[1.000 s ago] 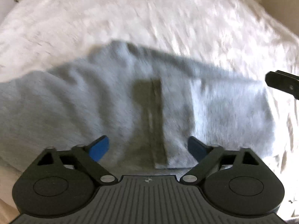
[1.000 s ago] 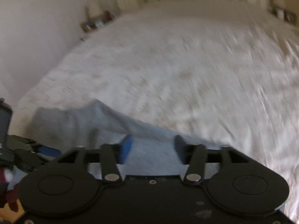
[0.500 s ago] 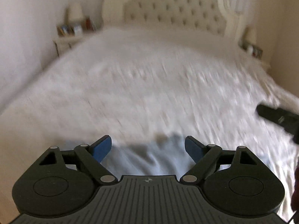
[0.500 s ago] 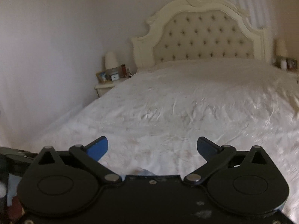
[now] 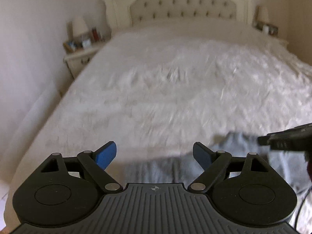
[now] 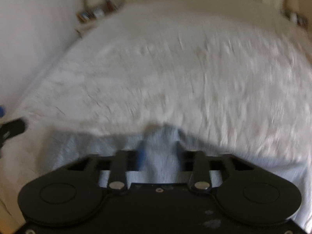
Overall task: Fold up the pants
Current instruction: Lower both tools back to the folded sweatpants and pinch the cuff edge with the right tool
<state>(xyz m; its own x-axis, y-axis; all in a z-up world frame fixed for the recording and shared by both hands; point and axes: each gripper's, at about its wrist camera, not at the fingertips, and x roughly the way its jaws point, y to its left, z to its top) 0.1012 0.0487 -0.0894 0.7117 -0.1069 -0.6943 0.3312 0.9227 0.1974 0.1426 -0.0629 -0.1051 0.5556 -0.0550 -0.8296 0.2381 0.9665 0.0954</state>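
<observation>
While the grey pants (image 6: 161,150) lie bunched at the foot of the bed (image 5: 175,97), far from its headboard (image 5: 185,2), the right gripper (image 6: 159,152) is closing its fingers with a ridge of the cloth between them. The left gripper (image 5: 155,154) hangs wide open, holding nothing. Folding looks under way, unfinished.

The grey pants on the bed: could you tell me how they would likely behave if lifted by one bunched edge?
The grey pants look soft and floppy: fabric bunches into a ridge between the closing right tool. Lifted there, the rest would probably hang and drag across the white bedspread. They seem light, and not slippery, given the fuzzy-looking surface.
</observation>
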